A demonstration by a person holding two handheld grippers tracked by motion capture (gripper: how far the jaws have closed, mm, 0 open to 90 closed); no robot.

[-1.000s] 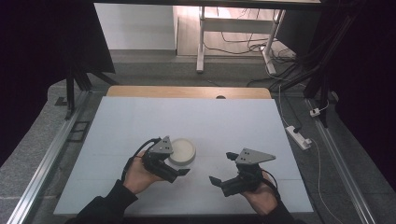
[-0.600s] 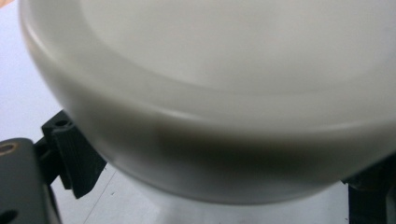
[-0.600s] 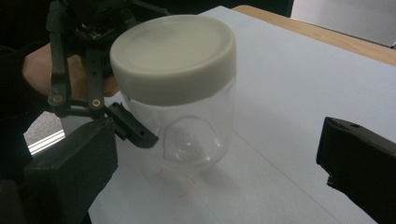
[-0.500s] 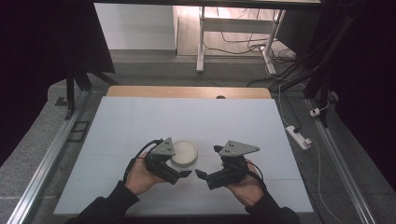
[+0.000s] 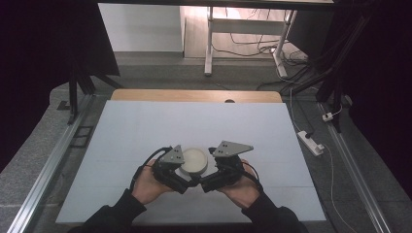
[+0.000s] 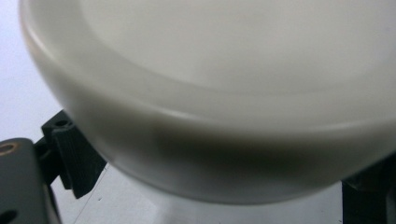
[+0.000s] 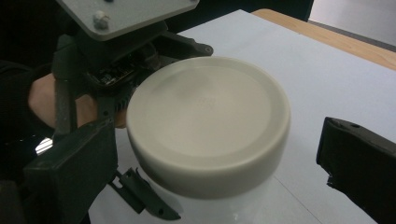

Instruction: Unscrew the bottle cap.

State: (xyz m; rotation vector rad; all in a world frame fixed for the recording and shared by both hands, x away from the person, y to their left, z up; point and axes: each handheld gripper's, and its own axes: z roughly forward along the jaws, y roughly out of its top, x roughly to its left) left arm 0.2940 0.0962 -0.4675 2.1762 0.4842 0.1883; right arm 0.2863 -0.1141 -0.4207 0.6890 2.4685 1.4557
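On the pale tabletop (image 5: 145,126), near its front edge, I have both claws brought in on a white jar with a cream lid (image 5: 193,160), seen here from the high camera. At left, my left hand (image 5: 148,182) holds the left claw (image 5: 187,171) against the jar's near-left side, its grey three-cornered plate angled toward the lid. In the left gripper view the lid (image 6: 224,93) looms across most of the frame, with one ribbed black jaw tip at the lower left and the other at the lower right, on either side of the white body below the lid; I cannot tell whether they press it or merely flank it. At centre, the jar (image 7: 208,126) stands upright on the tabletop in the right gripper view, the left claw (image 7: 112,60) and its plate close behind it. At right, my right hand (image 5: 243,187) brings the right claw (image 5: 206,180) to the jar's near-right side; its two black jaws stand wide apart, one each side of the lid with a gap visible, gripping nothing.
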